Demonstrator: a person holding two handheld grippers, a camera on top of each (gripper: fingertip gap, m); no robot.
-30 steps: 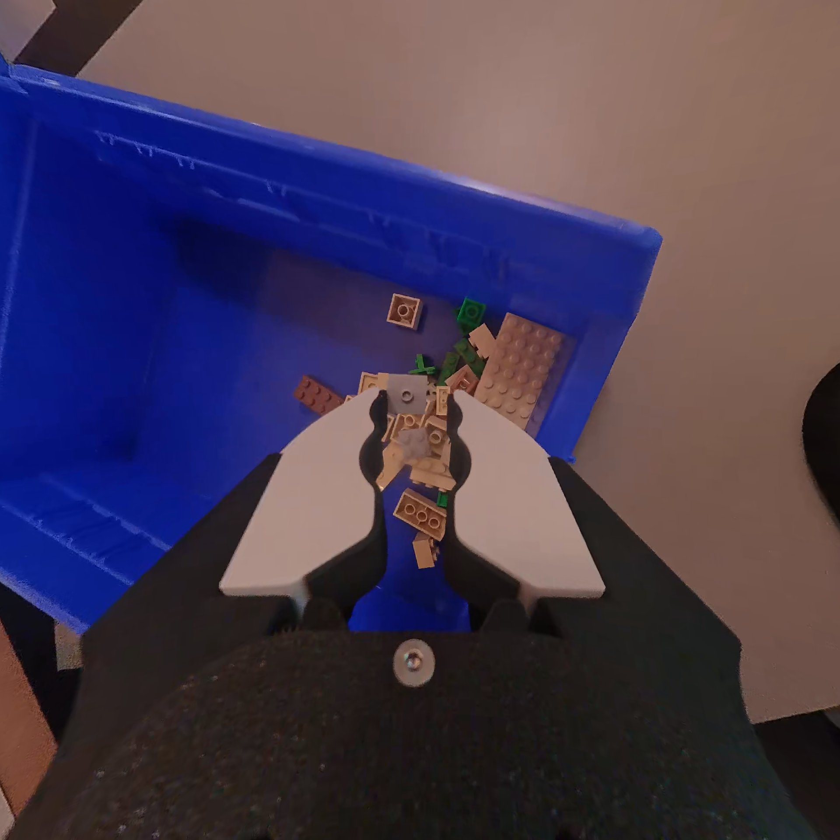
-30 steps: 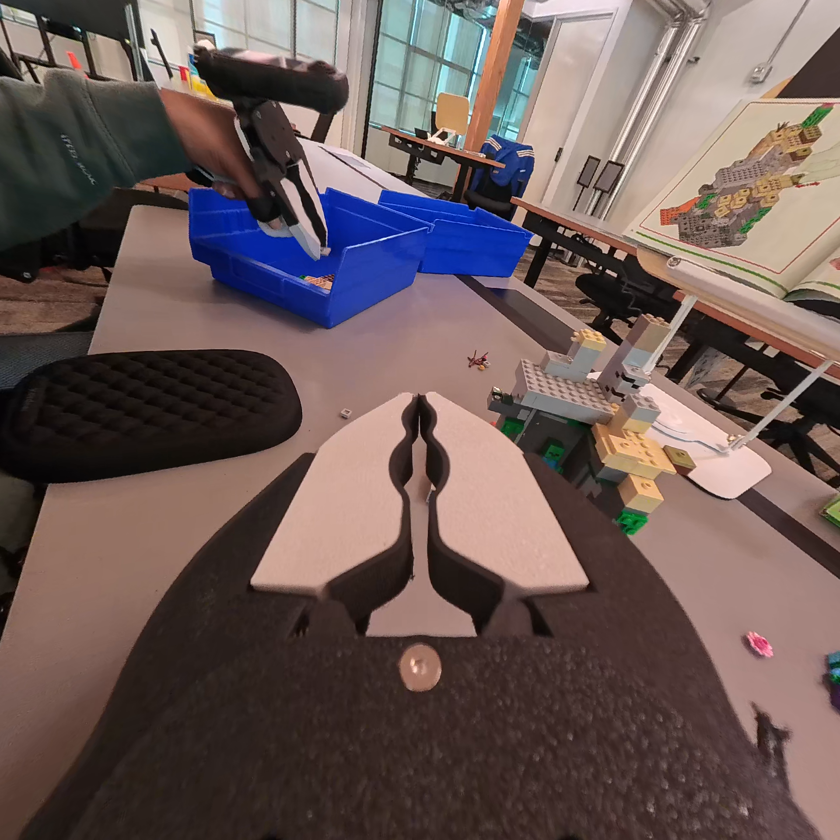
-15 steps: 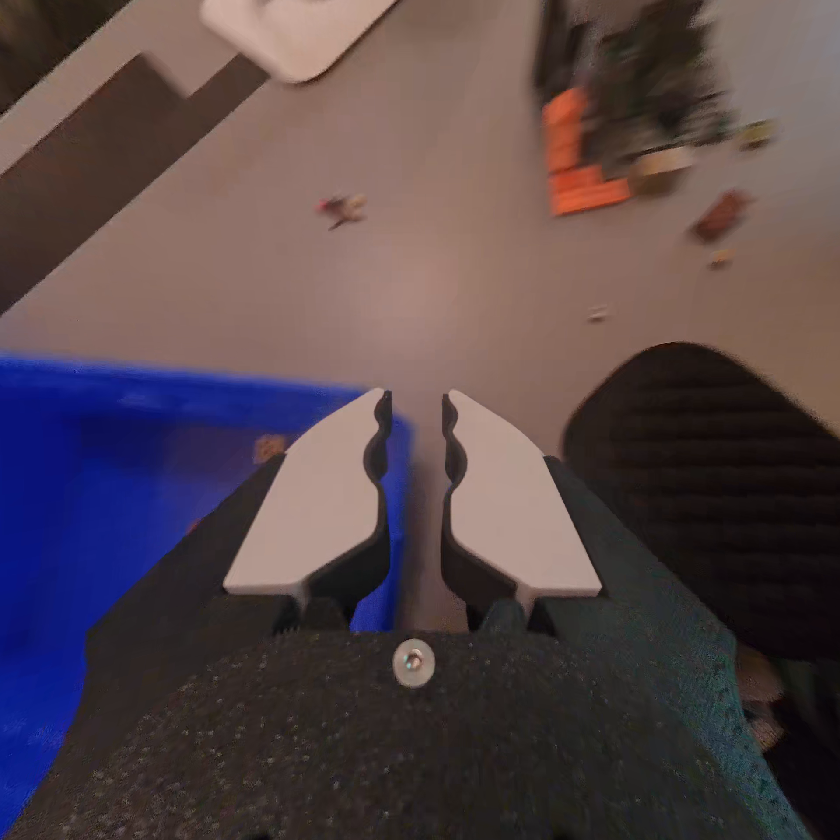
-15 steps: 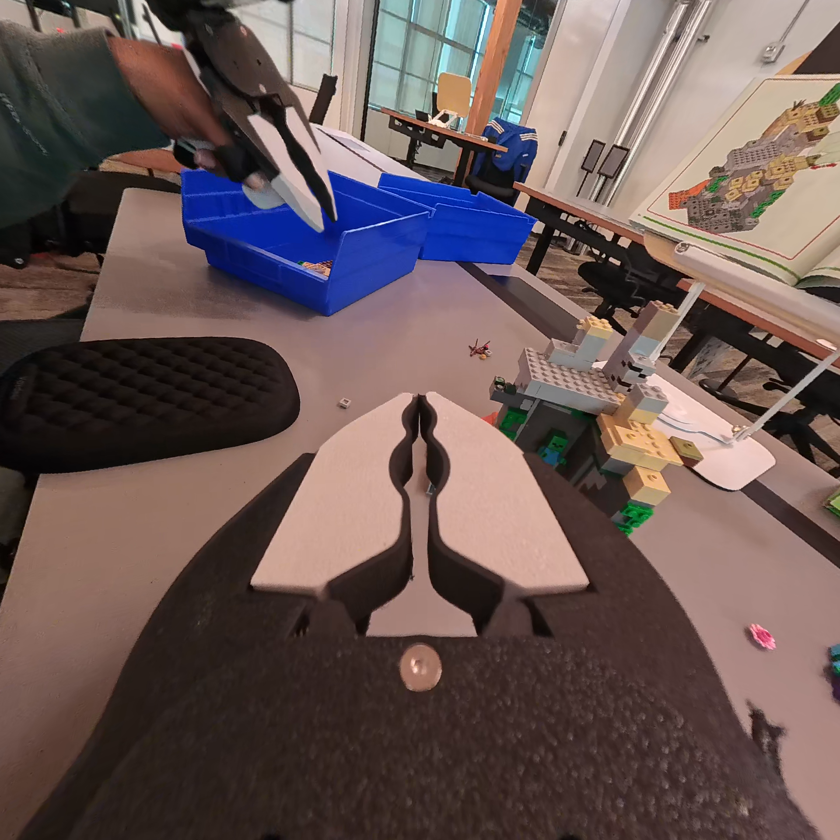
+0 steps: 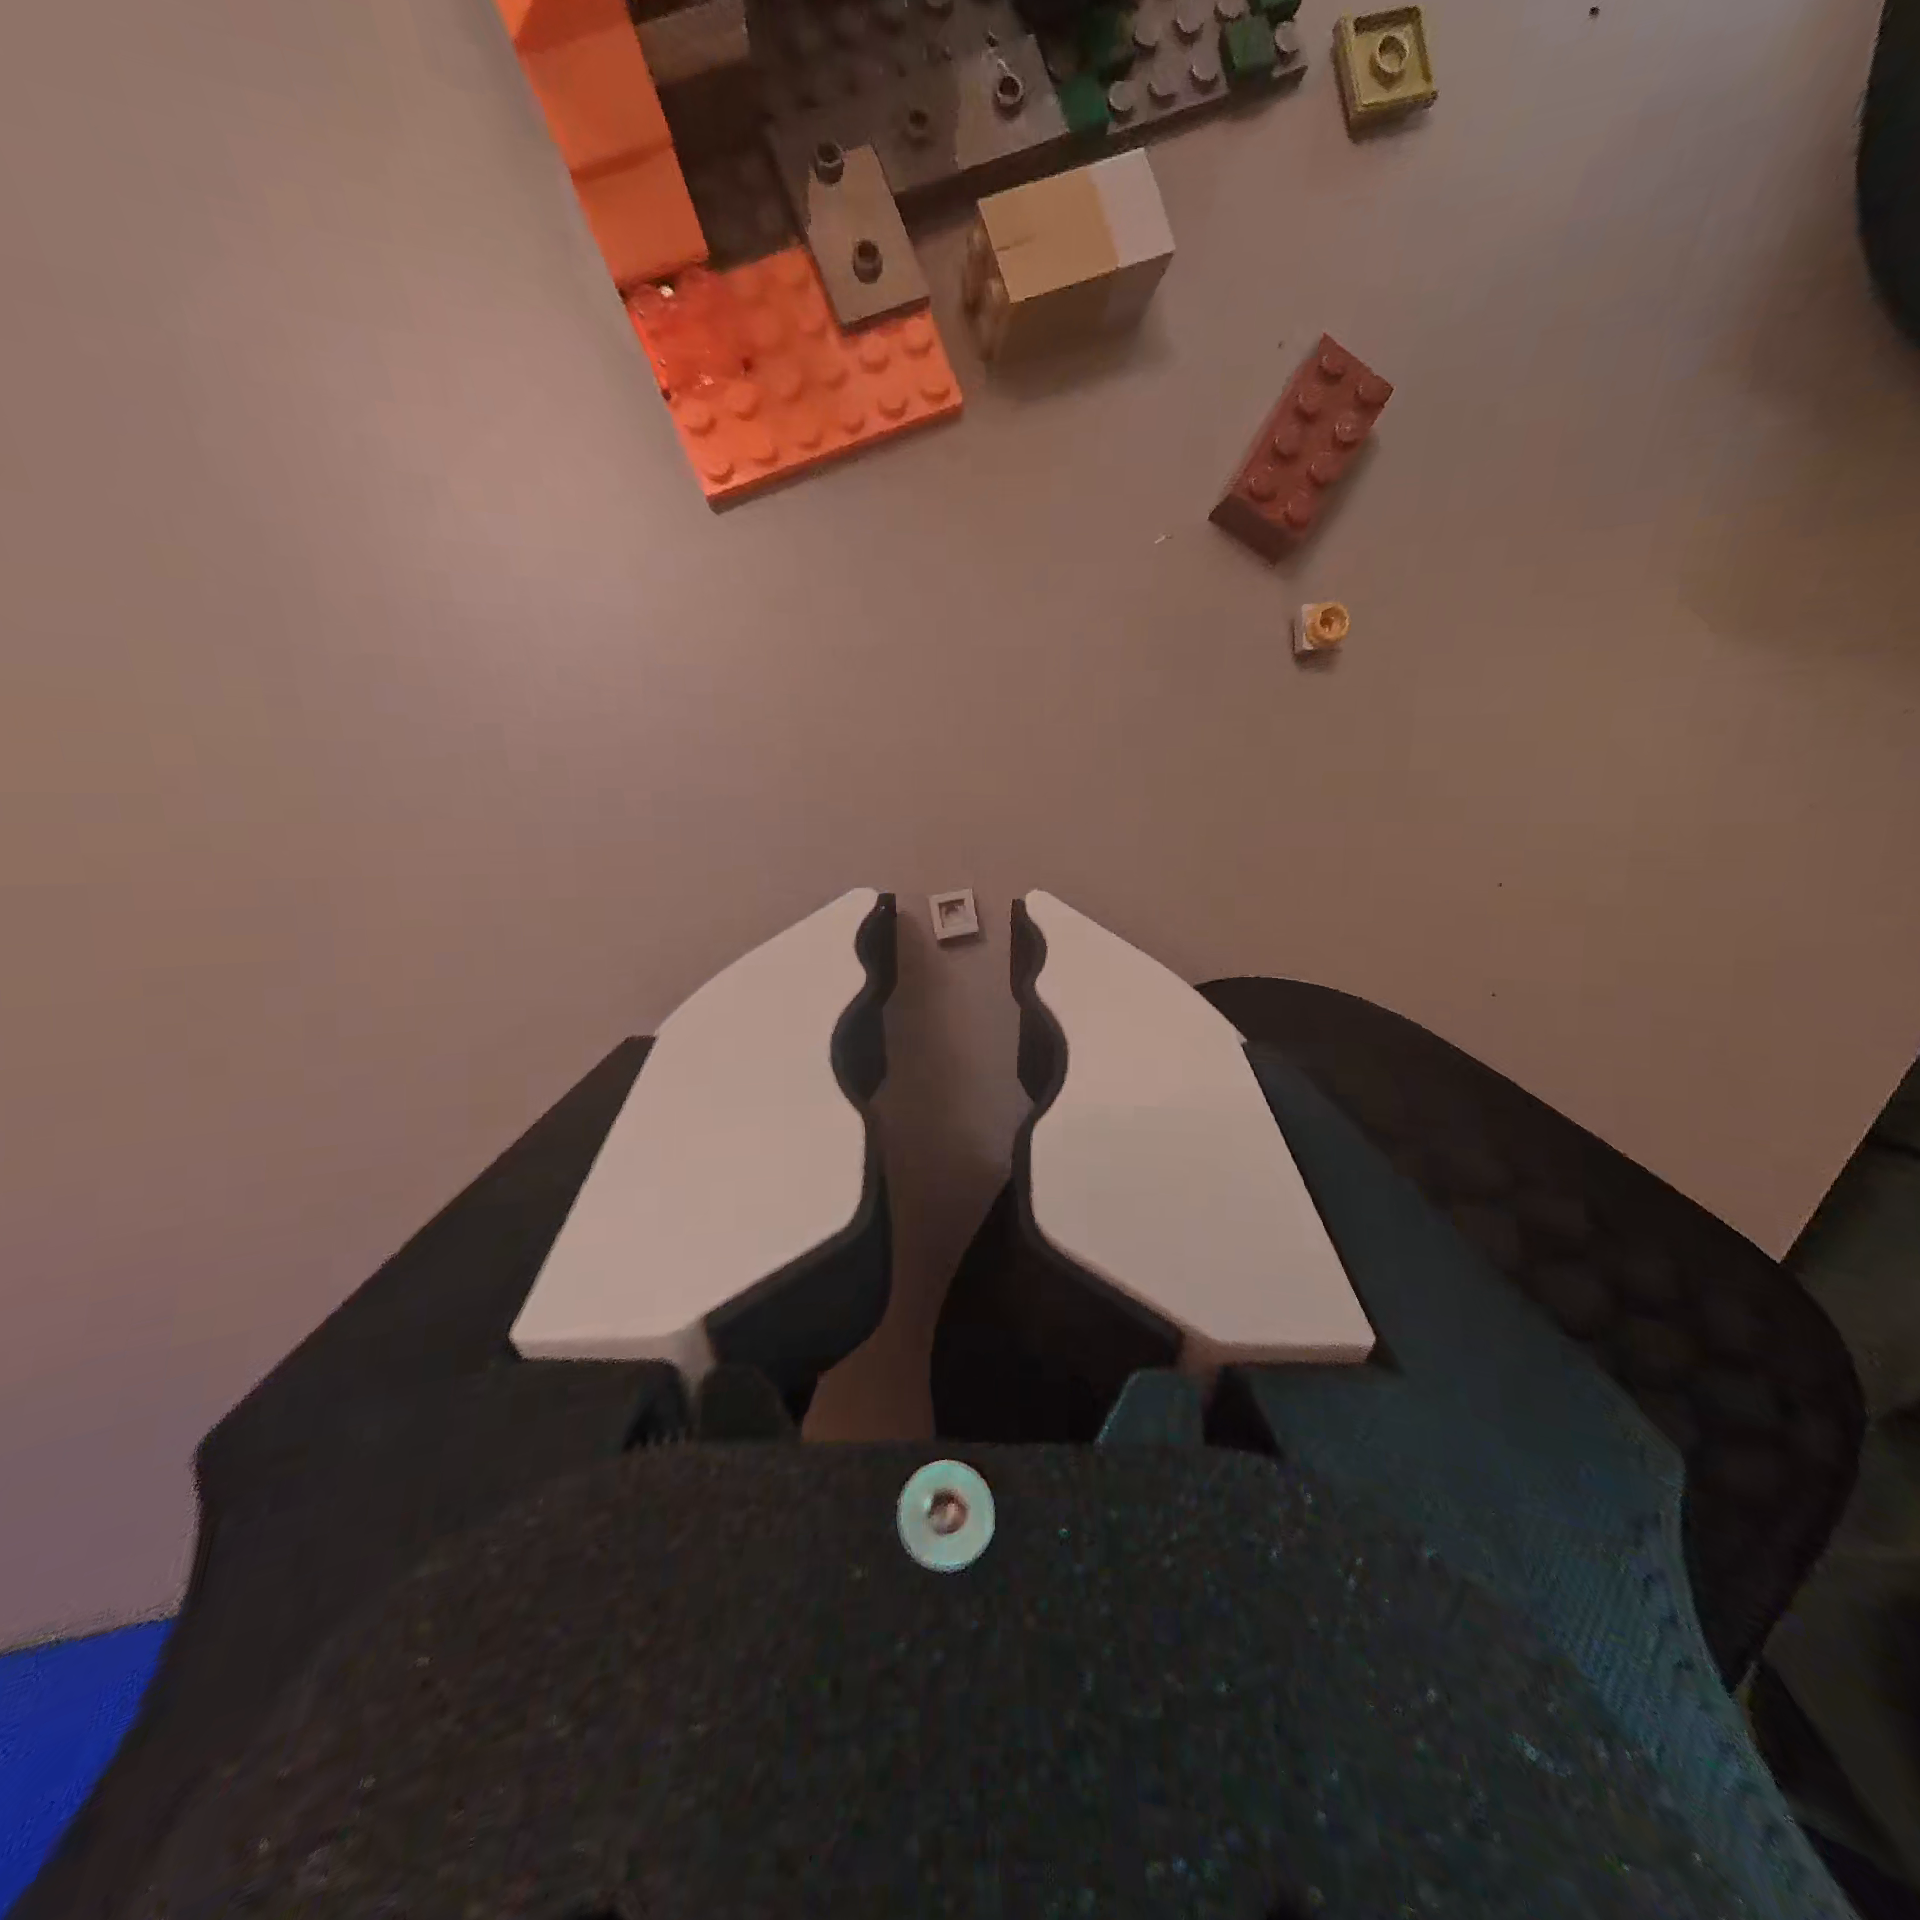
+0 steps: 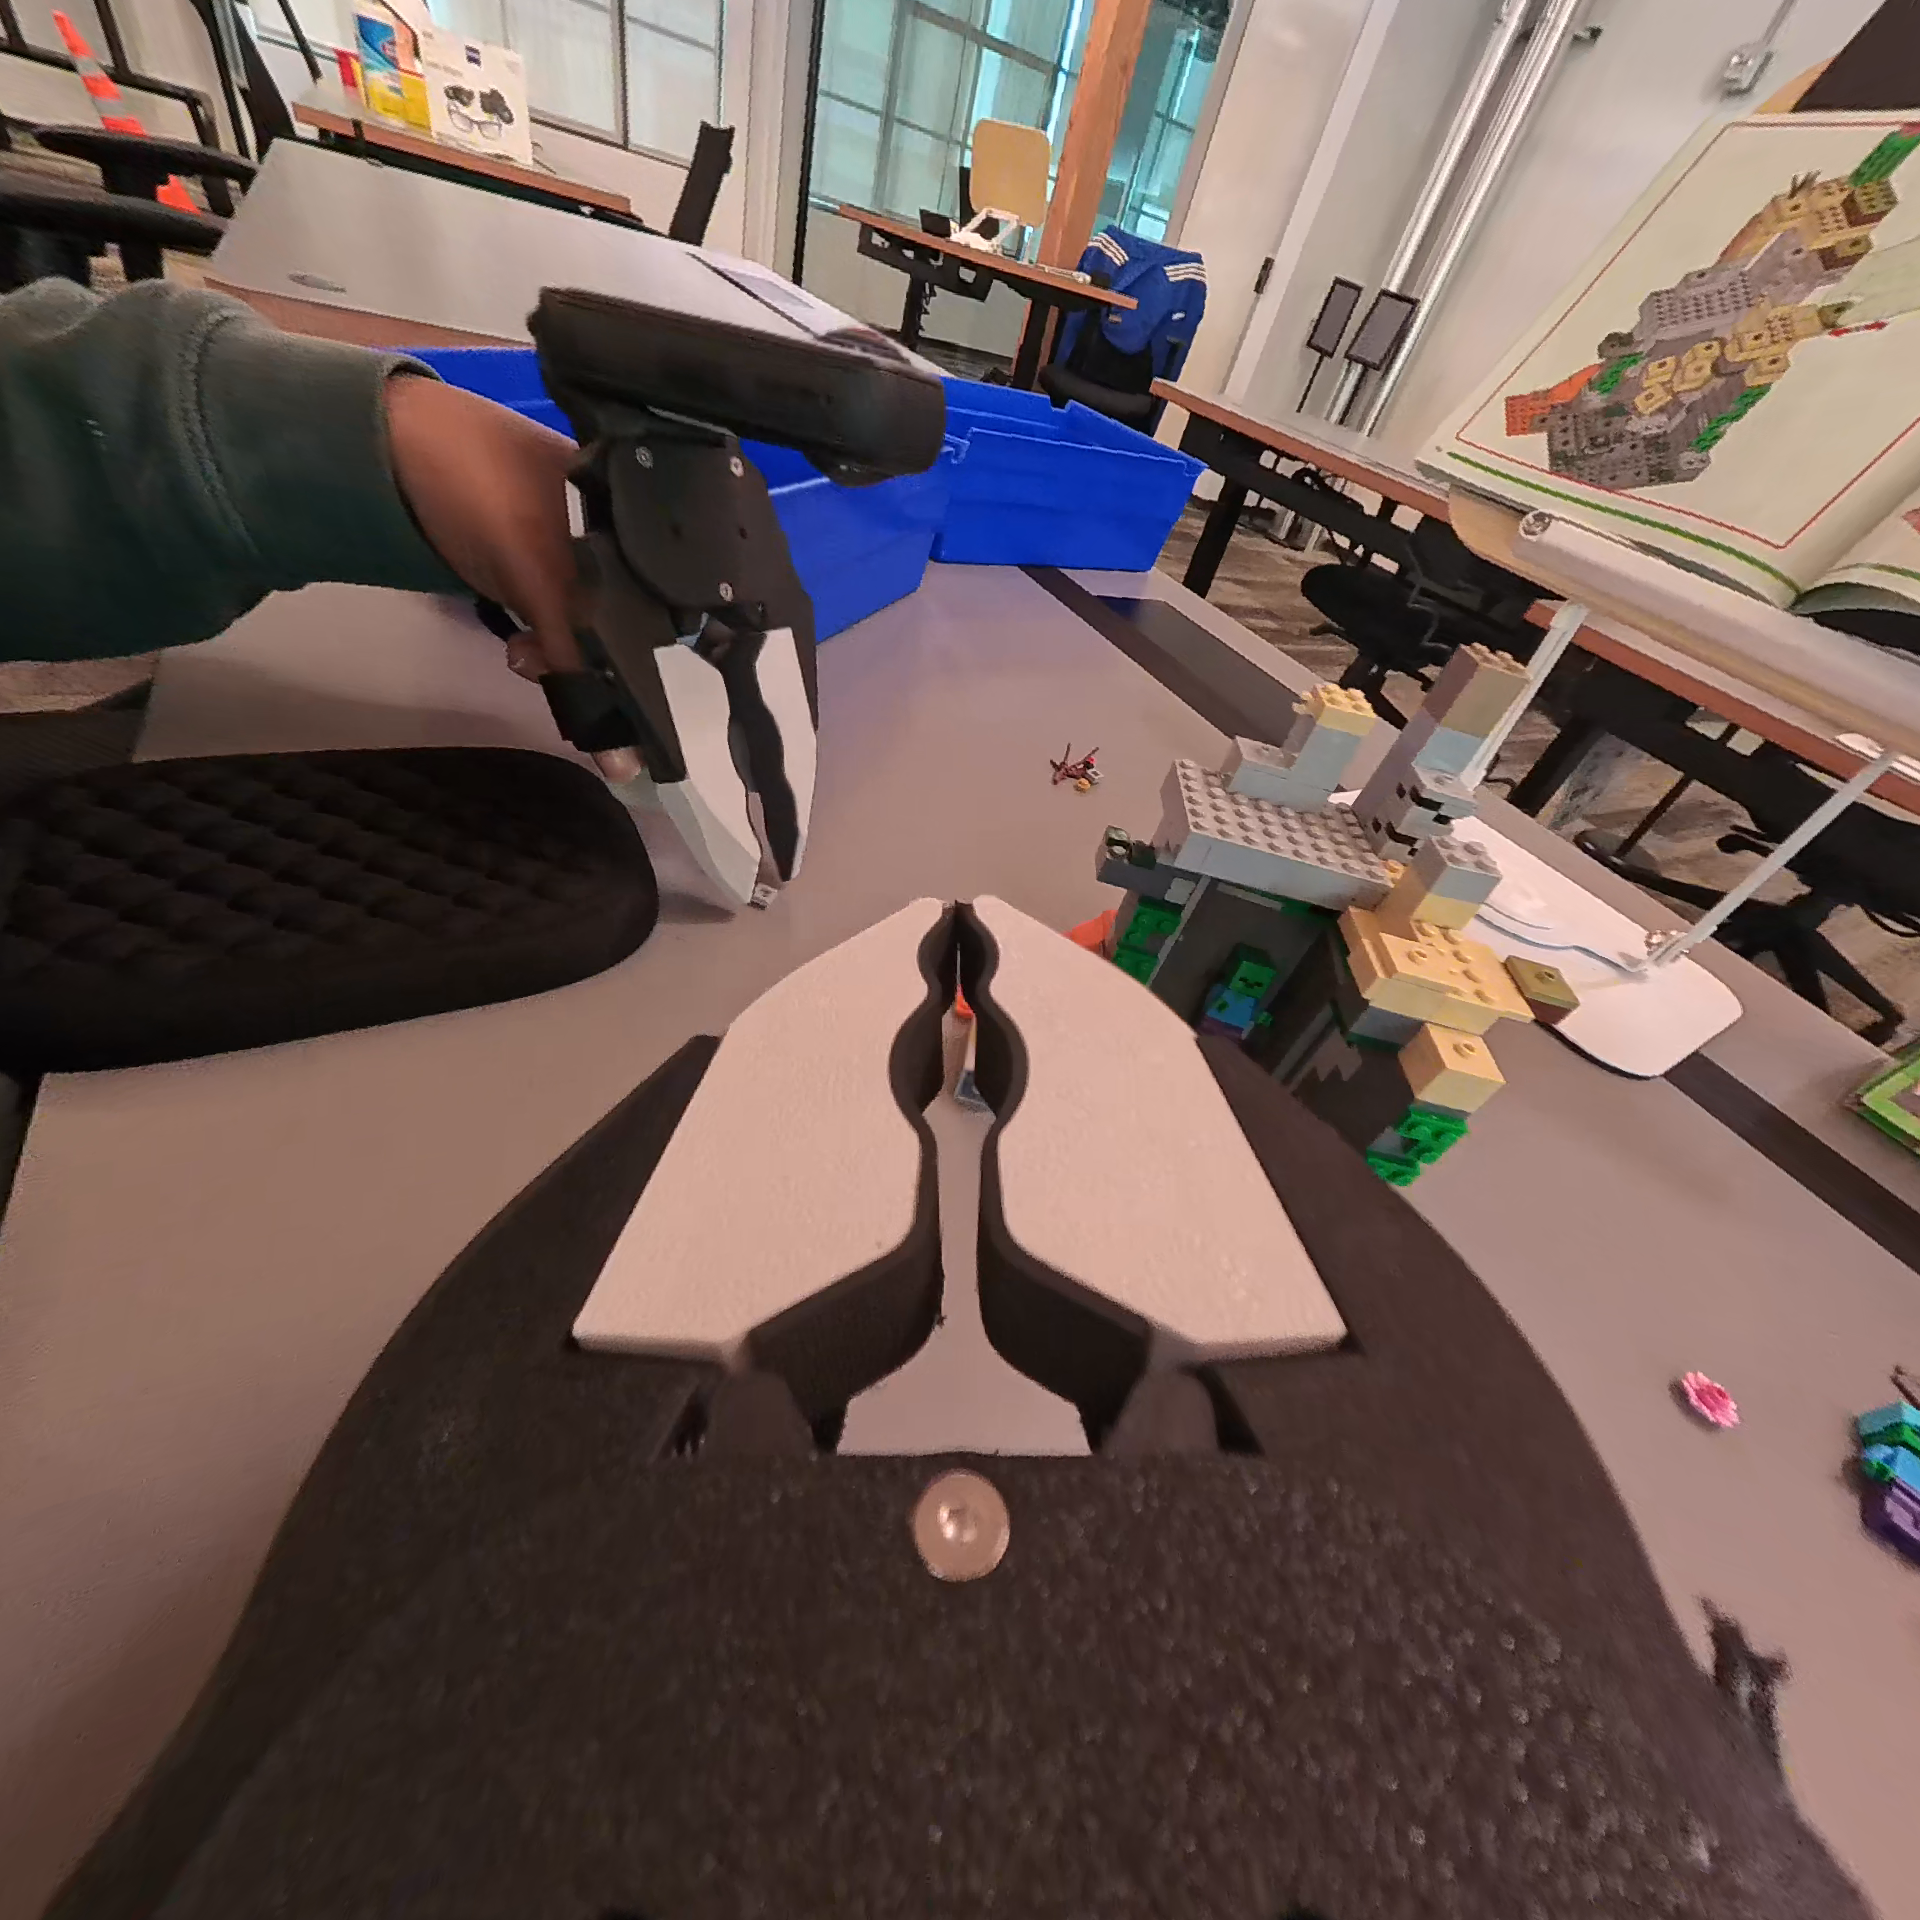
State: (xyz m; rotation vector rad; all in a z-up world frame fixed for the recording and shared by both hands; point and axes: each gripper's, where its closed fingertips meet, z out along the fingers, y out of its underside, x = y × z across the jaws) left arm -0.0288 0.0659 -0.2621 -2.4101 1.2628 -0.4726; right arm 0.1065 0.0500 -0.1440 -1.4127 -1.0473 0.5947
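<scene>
Printed lettering appears on two items at the left end of the far table (image 6: 561,189): a yellow and blue carton (image 6: 390,62) and a white carton (image 6: 480,99) bearing a picture of goggles (the print is too small to read). The open booklet (image 6: 1704,343) on its stand, at the right edge of the right wrist view, carries a coloured drawing of a brick model; no lettering on it is legible. The left wrist view shows no writing.

orange plate (image 5: 821,384) | brown brick (image 5: 1304,447) | blue bin (image 6: 1060,488) — black quilted pad (image 6: 291,894)
</scene>
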